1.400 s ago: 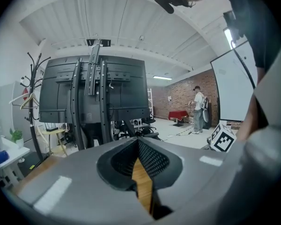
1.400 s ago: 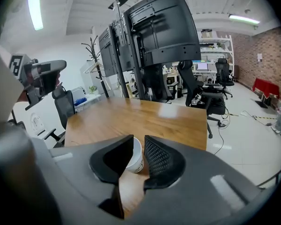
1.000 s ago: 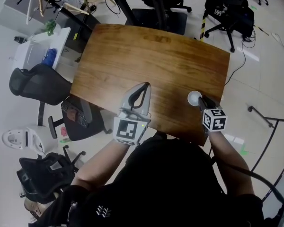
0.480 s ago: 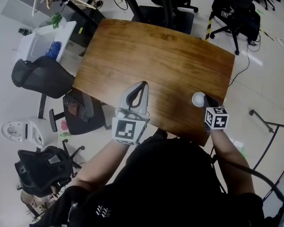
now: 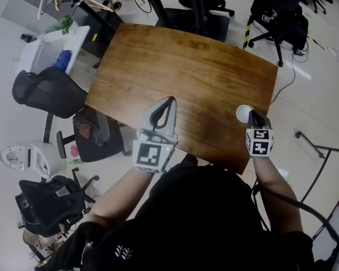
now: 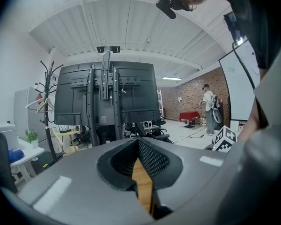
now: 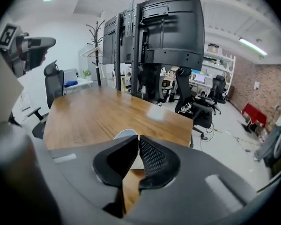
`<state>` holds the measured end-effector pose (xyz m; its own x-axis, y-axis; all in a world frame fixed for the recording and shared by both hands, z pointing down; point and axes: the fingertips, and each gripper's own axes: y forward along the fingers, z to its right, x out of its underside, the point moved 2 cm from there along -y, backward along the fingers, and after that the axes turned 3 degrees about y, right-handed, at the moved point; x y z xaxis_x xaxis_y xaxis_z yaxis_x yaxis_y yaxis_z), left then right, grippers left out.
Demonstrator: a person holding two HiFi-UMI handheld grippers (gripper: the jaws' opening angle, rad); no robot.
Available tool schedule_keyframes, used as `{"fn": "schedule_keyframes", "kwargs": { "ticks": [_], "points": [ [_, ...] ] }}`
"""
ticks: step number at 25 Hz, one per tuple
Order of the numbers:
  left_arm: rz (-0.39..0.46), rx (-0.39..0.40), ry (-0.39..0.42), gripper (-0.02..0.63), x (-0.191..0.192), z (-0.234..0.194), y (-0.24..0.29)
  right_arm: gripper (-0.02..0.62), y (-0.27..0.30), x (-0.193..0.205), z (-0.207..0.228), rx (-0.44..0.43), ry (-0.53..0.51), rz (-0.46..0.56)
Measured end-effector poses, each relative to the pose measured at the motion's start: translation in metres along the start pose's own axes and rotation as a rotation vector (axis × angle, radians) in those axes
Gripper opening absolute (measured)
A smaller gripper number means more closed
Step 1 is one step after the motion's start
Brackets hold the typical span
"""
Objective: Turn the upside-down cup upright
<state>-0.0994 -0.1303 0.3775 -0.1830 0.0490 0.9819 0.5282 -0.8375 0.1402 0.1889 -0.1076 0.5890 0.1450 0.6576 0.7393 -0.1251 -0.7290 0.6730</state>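
**A:** What changed in the head view?

**B:** The white cup (image 5: 243, 113) had slid toward the wooden table's (image 5: 186, 66) right edge along with the right gripper (image 5: 252, 116). The left gripper (image 5: 170, 101) sat idle.

**A:** And the left gripper view?

**B:** Its jaws were together, with nothing between them.

**A:** And the right gripper view?

**B:** Its jaws were closing, pinching the cup's wall. The grasp looked made, and the turn upright was still to come.

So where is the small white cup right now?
In the head view, the small white cup is by the right edge of the brown wooden table, at the tips of the right gripper, whose jaws are closing on it.
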Motion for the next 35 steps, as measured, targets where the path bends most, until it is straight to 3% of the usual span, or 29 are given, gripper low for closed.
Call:
{"fn": "schedule_keyframes", "kwargs": {
  "ticks": [3,11,27,32,35],
  "points": [
    [0.003,0.003,0.000,0.000,-0.002,0.002,0.001,0.015,0.001,0.001,-0.007,0.001,-0.070,-0.028],
    [-0.004,-0.016,0.013,0.000,-0.001,-0.004,-0.007,0.020,0.004,0.016,-0.060,-0.116,-0.124,-0.043],
    [-0.021,-0.027,0.029,0.000,0.003,-0.009,-0.010,0.028,0.021,0.028,-0.073,-0.171,-0.055,-0.076],
    [-0.003,-0.028,0.012,0.000,-0.003,-0.004,-0.006,0.090,0.016,0.025,-0.076,-0.226,-0.034,-0.046],
    [0.000,-0.028,0.012,0.000,-0.006,0.000,-0.004,0.097,0.011,0.014,-0.058,-0.206,0.006,0.008]
  ]
}}
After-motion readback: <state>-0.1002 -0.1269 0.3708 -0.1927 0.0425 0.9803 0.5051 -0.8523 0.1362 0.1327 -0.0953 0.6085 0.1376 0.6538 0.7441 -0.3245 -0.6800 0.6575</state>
